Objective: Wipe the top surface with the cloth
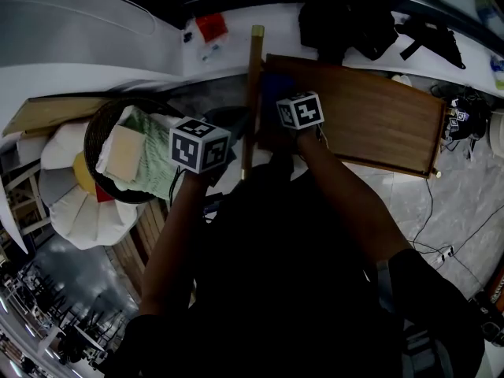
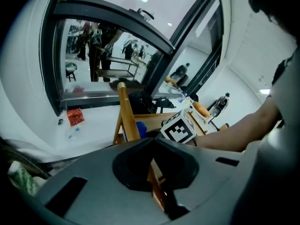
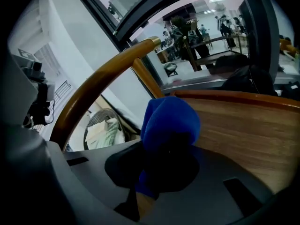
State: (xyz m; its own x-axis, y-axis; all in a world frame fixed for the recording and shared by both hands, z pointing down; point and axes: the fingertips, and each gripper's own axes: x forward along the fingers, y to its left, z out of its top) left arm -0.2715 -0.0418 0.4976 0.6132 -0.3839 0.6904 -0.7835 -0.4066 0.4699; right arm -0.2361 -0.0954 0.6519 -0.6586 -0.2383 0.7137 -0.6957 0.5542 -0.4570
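Wood-grain top (image 1: pixel 370 116): blue cloth (image 3: pixel 169 121) bunched on its left end. R gripper (image 3: pixel 161 170) over same end, jaws clamped on the cloth. L gripper (image 2: pixel 153 172) just left of top, jaws pinched on wooden post (image 2: pixel 126 111) at top's left edge. Dark basket (image 1: pixel 96 128) w/ folded textiles further left of top.

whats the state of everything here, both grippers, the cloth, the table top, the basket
left gripper: shut on the wooden post
right gripper: shut on the blue cloth
blue cloth: bunched, at the wooden top's left end
wooden top: otherwise bare
basket: holds folded cloths
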